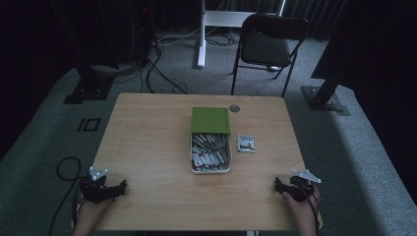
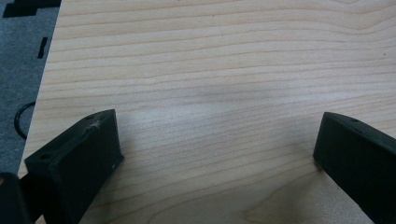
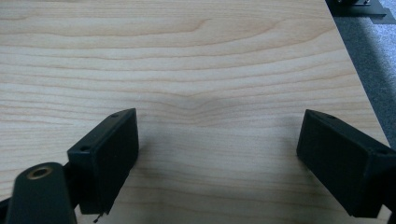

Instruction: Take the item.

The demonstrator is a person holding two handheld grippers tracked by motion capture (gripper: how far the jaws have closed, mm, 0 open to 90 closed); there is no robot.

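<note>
Left claw: (image 1: 117,188) jaws spread wide, nothing between them, low over the table (image 1: 147,147) near its front left corner.
Right claw: (image 1: 280,187) jaws spread wide, nothing held, low over the front right corner.
Tray: (image 1: 193,156) ahead of both claws, midway between them, filled with small silvery items; green lid (image 1: 210,120) at its far end.
Small packet: (image 1: 246,143) just right of the tray, ahead of the right claw.

Pale matt wood-grain table (image 1: 147,147), matt black plastic claw (image 2: 215,154), grey carpet (image 1: 44,142)
</note>
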